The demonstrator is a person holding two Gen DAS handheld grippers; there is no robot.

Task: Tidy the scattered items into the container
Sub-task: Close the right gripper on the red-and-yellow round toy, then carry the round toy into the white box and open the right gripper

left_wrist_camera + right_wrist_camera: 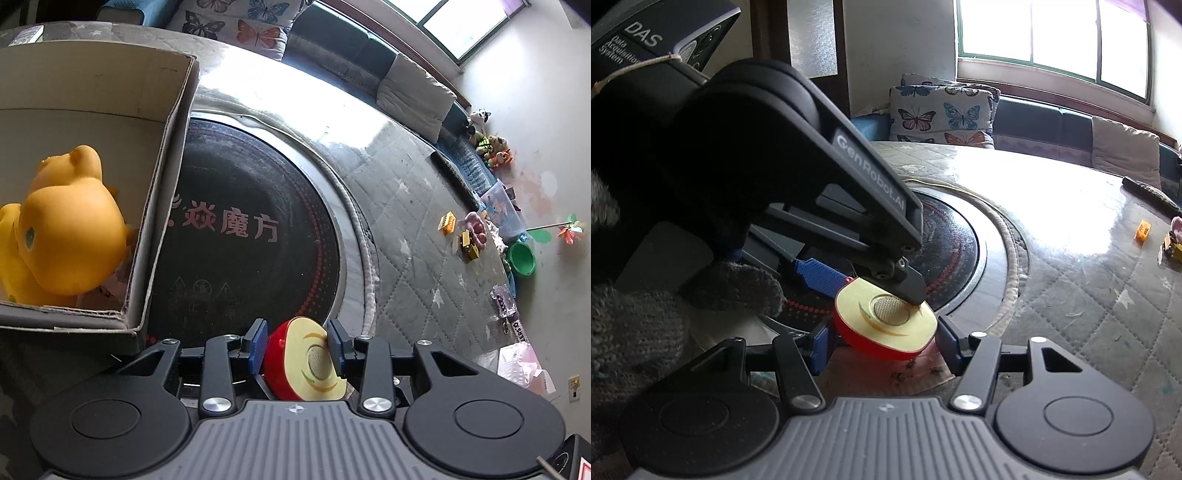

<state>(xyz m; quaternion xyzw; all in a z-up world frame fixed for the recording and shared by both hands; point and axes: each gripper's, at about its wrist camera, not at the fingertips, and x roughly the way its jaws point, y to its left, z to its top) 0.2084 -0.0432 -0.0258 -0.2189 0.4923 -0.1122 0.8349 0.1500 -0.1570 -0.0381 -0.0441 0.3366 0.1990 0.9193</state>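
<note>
Left wrist view: apple half clamped between left gripper pads; cardboard box at 10 o'clock, orange toy inside.
Right wrist view: apple half flanked by right gripper, jaws spread, contact not discernible; left gripper at 12 o'clock.

The toy apple half looks like glossy plastic, red outside with a smooth cream cut face and a grainy round patch at its centre. The fingers carry blue textured pads on matt black plastic links with shiny metal bolts. The cardboard box is dull, rough-edged paperboard; the yellow toy bear inside looks smooth and rubbery. The worktop wears quilted cloth under a glossy clear sheet.
</note>
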